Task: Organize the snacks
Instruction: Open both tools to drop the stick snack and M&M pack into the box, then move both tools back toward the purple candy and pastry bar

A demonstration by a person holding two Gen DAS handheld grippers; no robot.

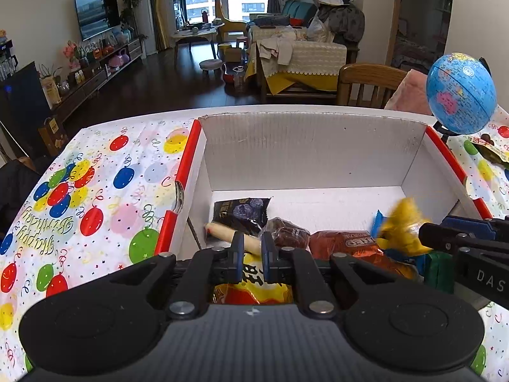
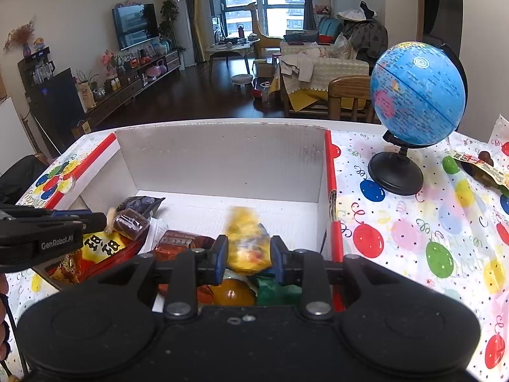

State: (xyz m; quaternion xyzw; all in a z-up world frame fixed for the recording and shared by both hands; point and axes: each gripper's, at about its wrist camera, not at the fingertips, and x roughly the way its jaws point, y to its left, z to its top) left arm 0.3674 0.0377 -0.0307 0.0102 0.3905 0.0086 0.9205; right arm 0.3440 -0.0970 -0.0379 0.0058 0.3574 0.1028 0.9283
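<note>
Snacks fill the near half of my white box [image 2: 222,159]: my right gripper [image 2: 248,256] is half open around a blurred yellow packet [image 2: 246,242], grip unclear. My left gripper [image 1: 253,250] is nearly closed, empty, above a sausage stick [image 1: 222,235]. One globe [image 2: 416,95] stands beside the box.

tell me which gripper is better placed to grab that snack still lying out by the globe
Right. The leftover snack lies past the globe, right of the box, but the right gripper must first release its yellow packet.
</note>
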